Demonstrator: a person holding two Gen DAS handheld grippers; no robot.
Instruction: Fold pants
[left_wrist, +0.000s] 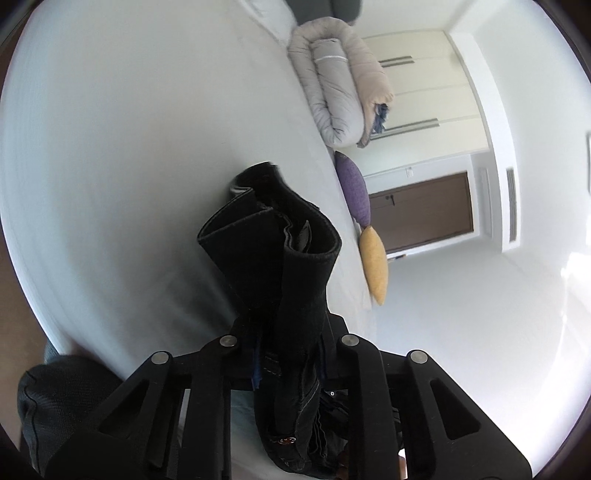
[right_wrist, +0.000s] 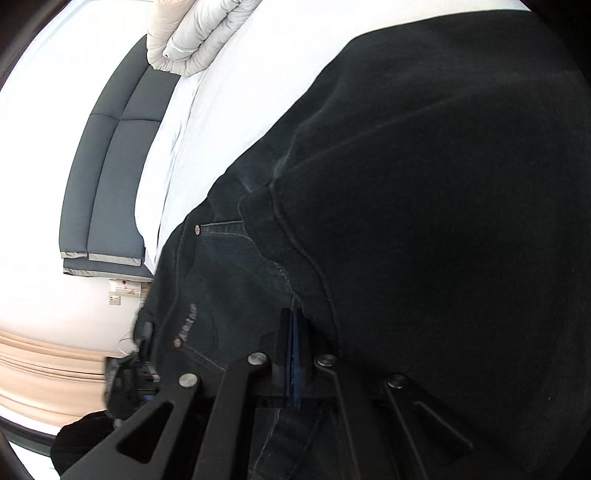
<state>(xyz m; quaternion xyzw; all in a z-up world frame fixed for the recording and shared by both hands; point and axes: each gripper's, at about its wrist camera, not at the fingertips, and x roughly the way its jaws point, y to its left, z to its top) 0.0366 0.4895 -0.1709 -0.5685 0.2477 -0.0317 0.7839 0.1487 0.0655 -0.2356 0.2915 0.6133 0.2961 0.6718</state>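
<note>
**Black denim pinched in both claws, lifted for the next fold**

Black pants (left_wrist: 273, 258) rise in a bunched column straight out from between the jaws of the left claw (left_wrist: 284, 332), which is nearly pressed together and pinching several layers of the cloth. The hems or folded edges stand just ahead of its tips, curled and loose, clear of the white bed (left_wrist: 129, 147) behind them. A rolled quilt (left_wrist: 340, 81), a purple cushion (left_wrist: 354, 188) and a yellow cushion (left_wrist: 375, 266) lie well beyond the claw, along the far edge of the bed.

From the right wrist, the right claw (right_wrist: 293, 332) shows its jaws pressed fully together, the blue pads meeting. Dark cloth lies against both sides of the tips near a pocket seam, yet whether any of it is actually caught between the pads cannot be told. The pants fill nearly everything ahead and to the right of this claw, draped in a broad fold, with the rivet pocket (right_wrist: 221, 266) just left of its tips.

The step in hand looks like gathering and lifting the garment to double it over. The next move probably calls for carrying both grips together, keeping the layers aligned, and laying the cloth flat on the bed before letting go. A loose layer slipping from the left pinch seems the main risk.
</note>
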